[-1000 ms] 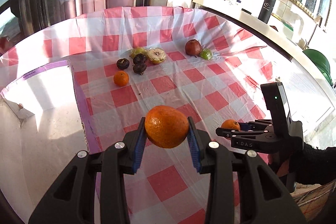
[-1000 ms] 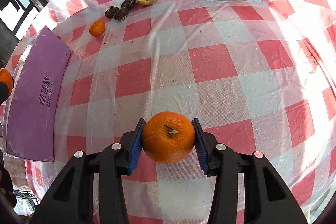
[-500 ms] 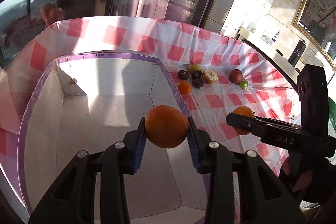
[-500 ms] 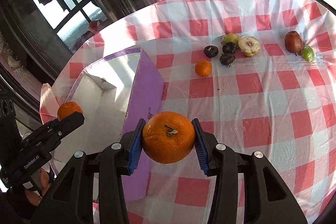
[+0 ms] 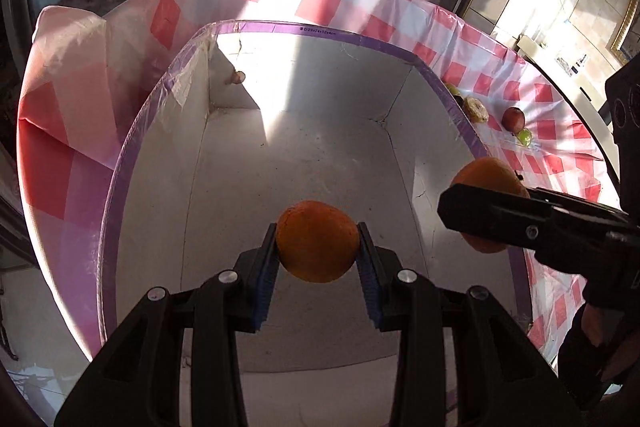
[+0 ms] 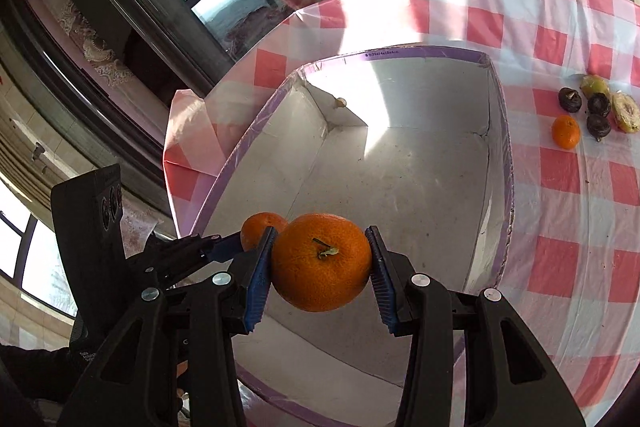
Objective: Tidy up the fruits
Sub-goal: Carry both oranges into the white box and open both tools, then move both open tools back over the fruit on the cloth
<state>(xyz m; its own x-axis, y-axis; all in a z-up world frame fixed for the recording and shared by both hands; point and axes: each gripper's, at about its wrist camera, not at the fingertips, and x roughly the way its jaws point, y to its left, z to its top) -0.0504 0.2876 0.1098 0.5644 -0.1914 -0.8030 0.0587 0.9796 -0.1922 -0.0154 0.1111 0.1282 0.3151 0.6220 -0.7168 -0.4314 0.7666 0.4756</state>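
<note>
left gripper (image 5: 318,253): fingers pinch an orange (image 5: 317,241) over the box (image 5: 360,39)
right gripper (image 6: 320,263): fingers pinch a stemmed orange (image 6: 321,261)

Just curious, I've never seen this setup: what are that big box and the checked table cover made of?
The box looks like cardboard: matte white inside, creased at the corners, with purple tape or print along the rim. The table cover seems thin plastic sheet, since it shines and wrinkles in the sunlight; coated cloth is possible.
</note>
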